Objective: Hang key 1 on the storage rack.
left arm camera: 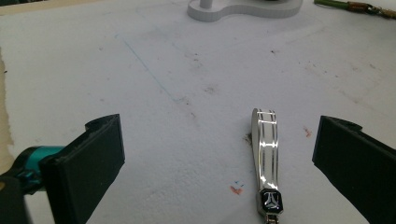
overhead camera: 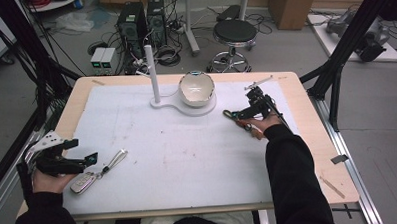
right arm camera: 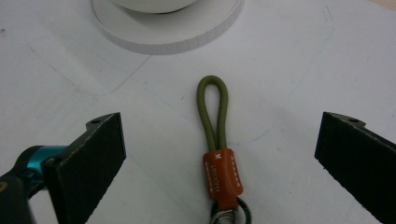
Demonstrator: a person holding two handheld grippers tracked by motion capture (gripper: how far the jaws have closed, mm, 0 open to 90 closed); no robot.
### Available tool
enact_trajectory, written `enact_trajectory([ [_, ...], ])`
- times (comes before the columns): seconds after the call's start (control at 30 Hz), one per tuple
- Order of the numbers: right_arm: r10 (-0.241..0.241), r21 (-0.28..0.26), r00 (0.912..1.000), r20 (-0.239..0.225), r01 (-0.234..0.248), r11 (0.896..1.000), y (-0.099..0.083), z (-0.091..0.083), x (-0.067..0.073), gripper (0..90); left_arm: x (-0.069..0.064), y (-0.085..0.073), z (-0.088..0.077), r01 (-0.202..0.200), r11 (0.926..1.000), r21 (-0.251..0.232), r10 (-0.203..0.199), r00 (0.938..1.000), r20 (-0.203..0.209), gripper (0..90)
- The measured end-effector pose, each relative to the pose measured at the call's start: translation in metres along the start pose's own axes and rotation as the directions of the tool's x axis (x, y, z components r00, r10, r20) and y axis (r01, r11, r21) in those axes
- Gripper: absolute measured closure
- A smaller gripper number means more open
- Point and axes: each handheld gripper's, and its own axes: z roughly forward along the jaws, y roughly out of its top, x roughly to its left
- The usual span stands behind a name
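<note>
In the high view, your left gripper [overhead camera: 90,158] rests at the near left of the white foam mat [overhead camera: 188,162], its jaws spread apart and aimed at the polished silver metal key strap [overhead camera: 116,159], which trails from a pale car key fob [overhead camera: 83,183] lying just beside your hand. Your right gripper [overhead camera: 235,114] sits across the mat on the far right, also released, pointing toward the white bowl [overhead camera: 196,88] on its white stand with an upright post [overhead camera: 151,73]. An olive-green cord keychain [overhead camera: 230,114] lies at its tips, though it is small here and I can't tell whether anything touches it.

In the left gripper view, the silver strap [left arm camera: 265,144] lies flat between the two parted black jaws, nearer the right one and clear of both, so you are lined up to close on it. Its dark end cap [left arm camera: 271,200] carries a small emblem, not legible as words.

In the right gripper view, the olive cord loop [right arm camera: 213,112] lies centred between the wide-open jaws, touching neither. Its orange leather tab [right arm camera: 222,177] bears stamped lettering too blurred to read, and a metal ring [right arm camera: 224,215] hangs below. The loop points at the stand's round base [right arm camera: 168,32], probably the destination.
</note>
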Motion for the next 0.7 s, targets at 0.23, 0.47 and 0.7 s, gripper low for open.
enact_trajectory([
  [0.23,0.038,0.022,0.9993,0.006,-0.038,0.999,-0.002,0.003,-0.017,1.0,0.0,0.003,0.006,-0.009,1.0,0.002,0.009,0.9999,0.011,2.7],
  [0.47,0.0,0.124,0.9995,0.031,-0.003,0.992,-0.008,0.014,-0.02,15.9,0.0,0.003,0.005,-0.009,0.9999,-0.009,0.009,0.9999,0.01,2.7],
  [0.7,-0.028,0.169,0.9987,0.042,0.021,0.985,-0.008,0.022,-0.013,30.3,-0.001,0.003,0.005,-0.012,0.9999,-0.011,0.012,0.9999,0.009,2.7],
])
